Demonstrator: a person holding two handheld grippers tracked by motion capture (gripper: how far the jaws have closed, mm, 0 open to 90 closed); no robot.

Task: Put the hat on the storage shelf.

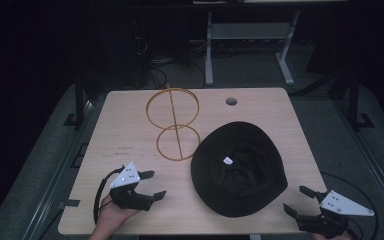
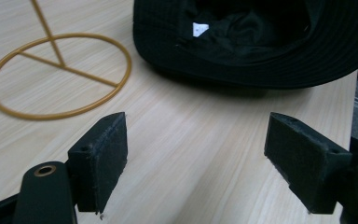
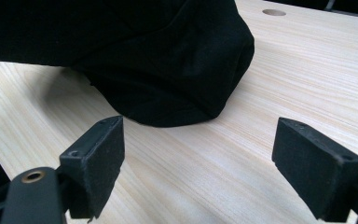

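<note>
Now my left gripper [image 1: 152,184] at lower left and right gripper [image 1: 296,200] at lower right both gape, grasping nothing. Between them, lower centre on the worktop [image 1: 130,150], the black hat [image 1: 237,167] lies upturned, beside the gold wire stand [image 1: 174,122].

I see a matt black cloth hat [image 1: 238,169] w/ small white label, thin glossy gold metal wire stand [image 1: 174,121], pale smooth wood-grain table [image 1: 260,107], & matt rough black gripper pads [image 2: 103,158].
</note>
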